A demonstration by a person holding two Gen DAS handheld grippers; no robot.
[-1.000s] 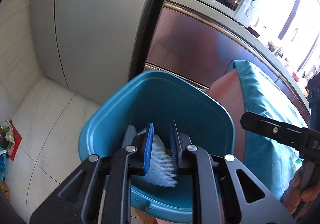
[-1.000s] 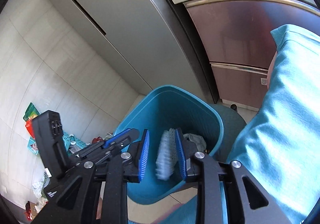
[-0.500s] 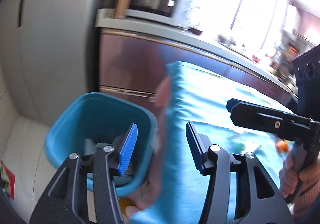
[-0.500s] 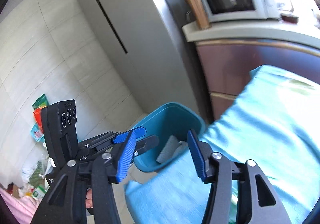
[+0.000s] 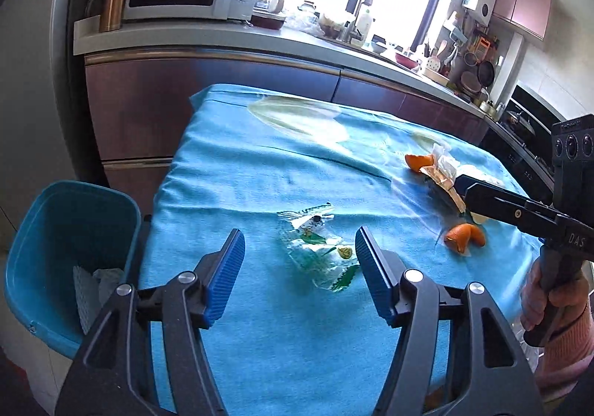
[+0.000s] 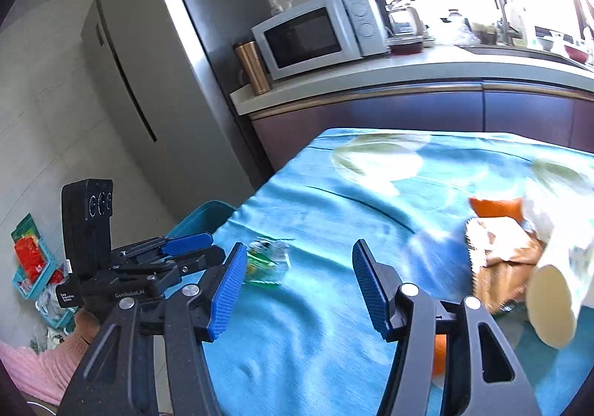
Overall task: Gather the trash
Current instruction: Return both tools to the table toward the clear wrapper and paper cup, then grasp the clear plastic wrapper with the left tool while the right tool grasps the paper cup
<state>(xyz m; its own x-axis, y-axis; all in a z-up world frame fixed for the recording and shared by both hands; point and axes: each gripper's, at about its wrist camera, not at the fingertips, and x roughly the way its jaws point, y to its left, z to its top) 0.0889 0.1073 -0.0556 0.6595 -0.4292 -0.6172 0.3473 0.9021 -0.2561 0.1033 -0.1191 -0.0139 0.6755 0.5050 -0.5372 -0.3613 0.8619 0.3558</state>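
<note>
Left wrist view: the left gripper (image 5: pixel 300 255) is seen empty, jaws apart and opening, nothing between the pads. The blue bin (image 5: pixel 35 230) stands on the floor at the table's left edge, with crumpled white trash (image 5: pixel 94 284) already inside, so part of the task is judged done. Left on the blue tablecloth (image 5: pixel 241 163): a clear plastic wrapper (image 5: pixel 319 252) just ahead of the jaws, an orange peel (image 5: pixel 464 237) near the right side, another orange peel (image 5: pixel 418 160) further back beside a paper wrapper (image 5: pixel 443 171). The right gripper (image 5: pixel 501 202) is seen reaching over that far pile. Open cloth lies all around the clear wrapper; the table's left edge is close to the bin.

Right wrist view: the right gripper (image 6: pixel 299 284) is empty too, jaws spread and opening. The brown wrapper pile (image 6: pixel 501 260) lies to the right, blurred; the clear wrapper (image 6: pixel 265 260) sits left, near the left gripper (image 6: pixel 178 249). Only the bin's rim (image 6: pixel 200 217) shows past the table edge. Cabinets stand close behind the table.
</note>
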